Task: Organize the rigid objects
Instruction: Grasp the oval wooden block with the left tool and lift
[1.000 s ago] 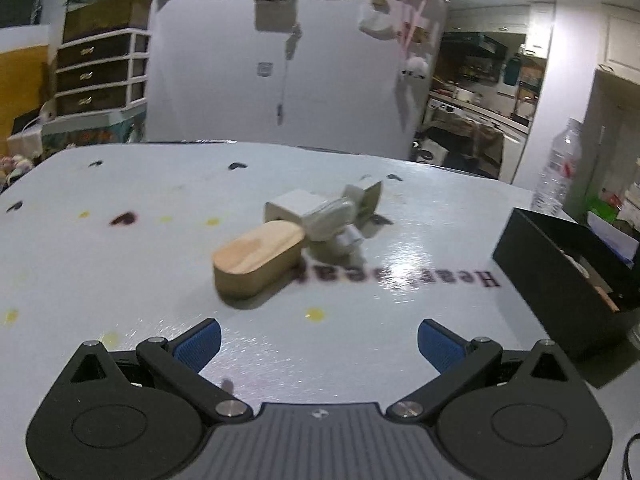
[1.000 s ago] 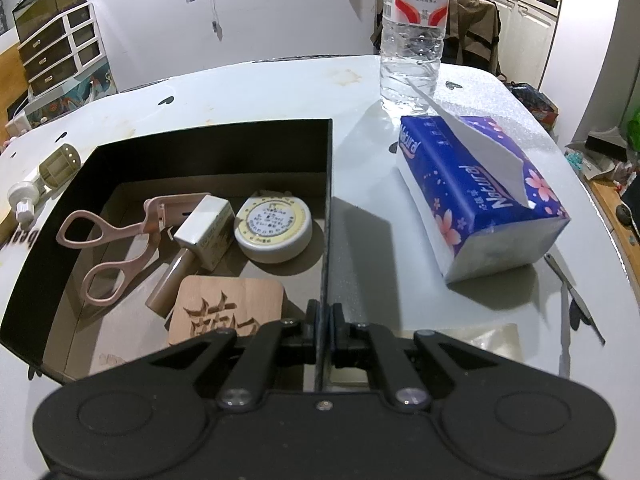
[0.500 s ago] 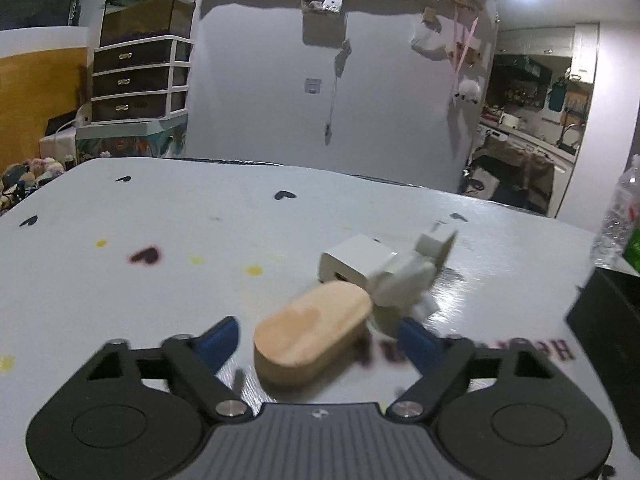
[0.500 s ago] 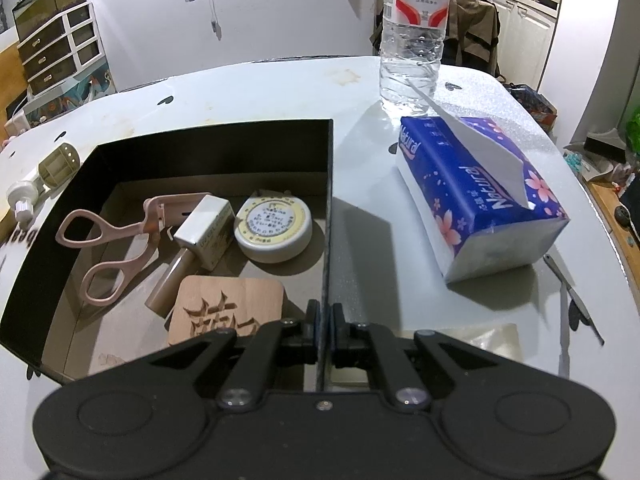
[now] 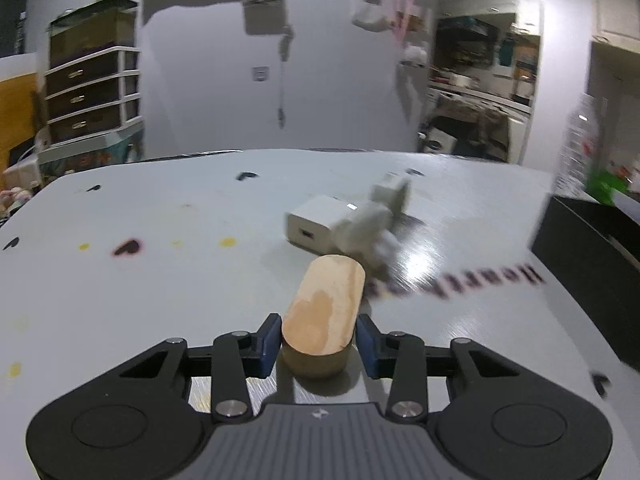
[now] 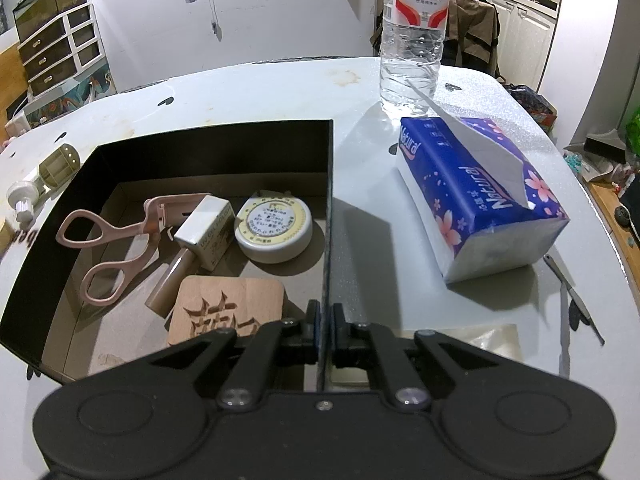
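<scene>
Our left gripper [image 5: 317, 344] is closing on a wooden block [image 5: 325, 312] between its pads, while our right gripper [image 6: 325, 330] clamps the box [image 6: 329, 216] wall, left of "Natural" tissues [image 6: 480, 196].

I am working in a lived-in home, at a white tabletop [image 6: 256, 88] stained with small yellow and dark spots. To one side stands a white set of drawers [image 5: 94, 92] with a glass tank on top. Behind an open doorway I can see a kitchen [image 5: 484, 80] with white cabinets and cluttered counters. Household things sit around me: a water bottle [image 6: 412, 36], a blue pack of tissues [image 6: 480, 196], and clothing draped over a chair [image 6: 472, 36].
</scene>
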{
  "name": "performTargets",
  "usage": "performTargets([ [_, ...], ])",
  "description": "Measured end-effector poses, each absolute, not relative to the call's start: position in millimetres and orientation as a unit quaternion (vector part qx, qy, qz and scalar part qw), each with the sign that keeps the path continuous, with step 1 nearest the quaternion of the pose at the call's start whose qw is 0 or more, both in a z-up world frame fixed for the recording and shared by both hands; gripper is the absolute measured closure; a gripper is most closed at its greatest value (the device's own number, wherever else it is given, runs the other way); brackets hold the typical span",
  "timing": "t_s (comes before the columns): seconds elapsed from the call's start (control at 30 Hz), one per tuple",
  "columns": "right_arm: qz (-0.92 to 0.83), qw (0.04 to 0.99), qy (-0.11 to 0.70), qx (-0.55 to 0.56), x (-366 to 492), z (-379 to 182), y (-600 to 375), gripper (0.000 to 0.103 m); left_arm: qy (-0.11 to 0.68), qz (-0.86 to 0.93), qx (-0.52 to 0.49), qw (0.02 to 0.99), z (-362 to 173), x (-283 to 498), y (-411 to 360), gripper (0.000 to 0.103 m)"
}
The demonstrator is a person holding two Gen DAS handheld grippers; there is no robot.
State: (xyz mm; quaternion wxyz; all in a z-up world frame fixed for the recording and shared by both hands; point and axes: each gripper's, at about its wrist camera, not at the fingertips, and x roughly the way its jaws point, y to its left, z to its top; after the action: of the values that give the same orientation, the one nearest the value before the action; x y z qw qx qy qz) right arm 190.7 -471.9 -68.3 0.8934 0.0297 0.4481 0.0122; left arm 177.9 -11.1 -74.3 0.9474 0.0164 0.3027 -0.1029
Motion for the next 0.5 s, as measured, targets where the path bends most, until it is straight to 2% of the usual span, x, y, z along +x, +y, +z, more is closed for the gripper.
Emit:
performTargets([
  [0.33, 0.013, 0.893, 0.448, 0.027, 190.2, -67.6, -470.9, 0.097, 0.318, -0.268, 0.097, 0.904, -82.2, 127.5, -55.2, 0.062],
  [0.5, 0.012, 0.892, 0.451, 0.024, 191.3, -67.0, -470.4, 0.097, 0.316, -0.273, 0.113, 0.901, -82.3, 140.4, -77.7, 0.060],
])
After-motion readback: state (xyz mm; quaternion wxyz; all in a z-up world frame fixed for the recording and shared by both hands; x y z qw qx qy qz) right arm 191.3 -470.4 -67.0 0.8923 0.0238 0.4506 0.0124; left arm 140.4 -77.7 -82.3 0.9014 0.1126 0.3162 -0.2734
